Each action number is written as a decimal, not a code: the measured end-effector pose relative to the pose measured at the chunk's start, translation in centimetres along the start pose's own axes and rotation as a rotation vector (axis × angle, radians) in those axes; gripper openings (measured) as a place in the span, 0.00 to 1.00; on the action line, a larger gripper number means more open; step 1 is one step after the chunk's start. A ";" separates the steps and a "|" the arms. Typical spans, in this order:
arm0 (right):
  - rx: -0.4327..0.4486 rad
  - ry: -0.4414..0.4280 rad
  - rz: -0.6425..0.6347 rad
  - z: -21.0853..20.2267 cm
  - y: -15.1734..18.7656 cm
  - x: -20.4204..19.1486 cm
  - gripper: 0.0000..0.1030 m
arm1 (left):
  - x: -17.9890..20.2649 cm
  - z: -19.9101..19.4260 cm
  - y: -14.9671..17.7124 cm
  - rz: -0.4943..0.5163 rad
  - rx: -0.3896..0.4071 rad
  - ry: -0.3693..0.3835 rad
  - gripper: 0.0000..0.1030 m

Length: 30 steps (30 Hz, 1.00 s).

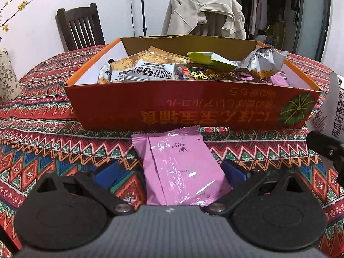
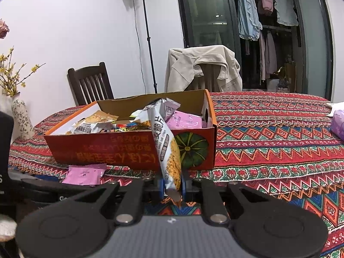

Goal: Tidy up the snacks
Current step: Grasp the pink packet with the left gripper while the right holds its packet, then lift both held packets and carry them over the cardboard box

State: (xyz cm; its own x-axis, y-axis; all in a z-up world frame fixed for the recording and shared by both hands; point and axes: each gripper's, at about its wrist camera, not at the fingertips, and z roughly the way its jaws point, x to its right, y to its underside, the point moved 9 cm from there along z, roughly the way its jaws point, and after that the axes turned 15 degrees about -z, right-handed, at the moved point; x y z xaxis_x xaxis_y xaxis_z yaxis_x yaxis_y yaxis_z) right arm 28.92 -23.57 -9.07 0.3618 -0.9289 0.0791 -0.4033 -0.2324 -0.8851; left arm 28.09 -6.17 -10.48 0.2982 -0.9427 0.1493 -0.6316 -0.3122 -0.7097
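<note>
the left gripper (image 1: 169, 172) is hanging open around the pink packet (image 1: 182, 172). the right gripper (image 2: 172, 188) is clenching an oat crisp packet (image 2: 166, 150) before the box (image 2: 129, 150).

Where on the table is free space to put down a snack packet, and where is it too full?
Bare tablecloth lies wide to the right of the orange box, up to the purple pack at the table's edge. In front of the box, the pink packet lies between the open left gripper's fingers. The box itself is piled with snacks.
</note>
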 end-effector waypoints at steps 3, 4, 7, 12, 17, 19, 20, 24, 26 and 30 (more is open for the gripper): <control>0.000 0.000 0.001 0.0 0.0 0.0 0.14 | -0.2 -0.1 0.1 -0.016 -0.008 0.014 0.99; -0.001 0.000 0.000 0.0 0.0 0.0 0.14 | -0.3 -0.1 0.1 -0.015 -0.008 0.018 0.98; -0.002 -0.001 -0.003 0.1 0.0 -0.1 0.14 | -0.1 -0.7 0.1 -0.002 0.004 0.042 0.78; -0.003 -0.004 -0.007 0.2 0.0 -0.2 0.14 | -0.3 -1.3 0.0 -0.009 0.015 0.074 0.63; 0.004 -0.015 -0.022 0.2 0.0 -0.5 0.14 | -0.8 -2.0 0.1 -0.033 0.029 0.094 0.63; 0.014 -0.021 -0.028 0.1 -0.1 -0.6 0.14 | -1.0 -2.7 -0.1 -0.036 0.044 0.105 0.63; 0.020 -0.022 -0.030 -0.1 -0.2 -0.6 0.14 | -1.1 -3.1 -0.3 -0.036 0.052 0.115 0.63; 0.046 -0.015 -0.046 -0.8 -0.9 -1.0 0.14 | -1.3 -5.0 -1.4 -0.035 0.094 0.162 0.63; 0.053 -0.021 -0.045 -1.2 -1.4 -1.2 0.14 | -1.3 -6.1 -2.3 -0.032 0.121 0.182 0.63; 0.081 -0.014 -0.058 -2.3 -3.2 -1.5 0.14 | -1.1 -7.9 -4.4 -0.024 0.174 0.222 0.63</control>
State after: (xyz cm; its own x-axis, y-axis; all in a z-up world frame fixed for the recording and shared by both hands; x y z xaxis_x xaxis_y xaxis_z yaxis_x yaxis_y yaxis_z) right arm 27.71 -22.15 -5.28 0.3944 -0.9103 0.1255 -0.3119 -0.2610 -0.9135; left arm 24.89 -4.70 -2.02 0.1357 -0.9439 0.3012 -0.4880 -0.3282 -0.8088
